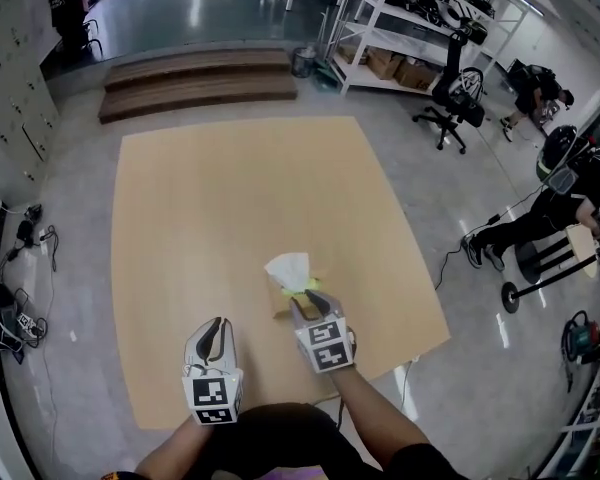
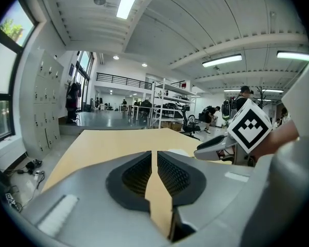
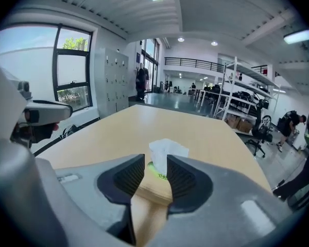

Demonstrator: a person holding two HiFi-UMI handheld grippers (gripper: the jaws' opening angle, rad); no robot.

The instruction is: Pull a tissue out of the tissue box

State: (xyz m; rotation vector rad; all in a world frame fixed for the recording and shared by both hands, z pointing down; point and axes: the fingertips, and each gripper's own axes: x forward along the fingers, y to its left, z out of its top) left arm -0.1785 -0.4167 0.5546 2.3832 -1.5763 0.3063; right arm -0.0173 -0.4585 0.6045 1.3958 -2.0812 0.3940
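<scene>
A tan tissue box [image 1: 283, 298] lies on the wooden table [image 1: 240, 198] near its front right, with a white tissue [image 1: 288, 267] standing up out of its top. My right gripper [image 1: 308, 300] reaches the box from the near side. In the right gripper view the jaws of my right gripper [image 3: 155, 170] stand apart, and the tissue [image 3: 167, 150] rises just past the fingertips, not pinched; the box [image 3: 155, 187] shows below them. My left gripper [image 1: 212, 332] hovers to the left of the box, shut and empty [image 2: 154, 164].
The table's front edge [image 1: 310, 400] runs just under both grippers and its right edge [image 1: 420, 268] is near the box. On the floor are cables [image 1: 10, 308] at the left, an office chair [image 1: 458, 98], shelves [image 1: 410, 28] and seated people [image 1: 570, 193] at the right.
</scene>
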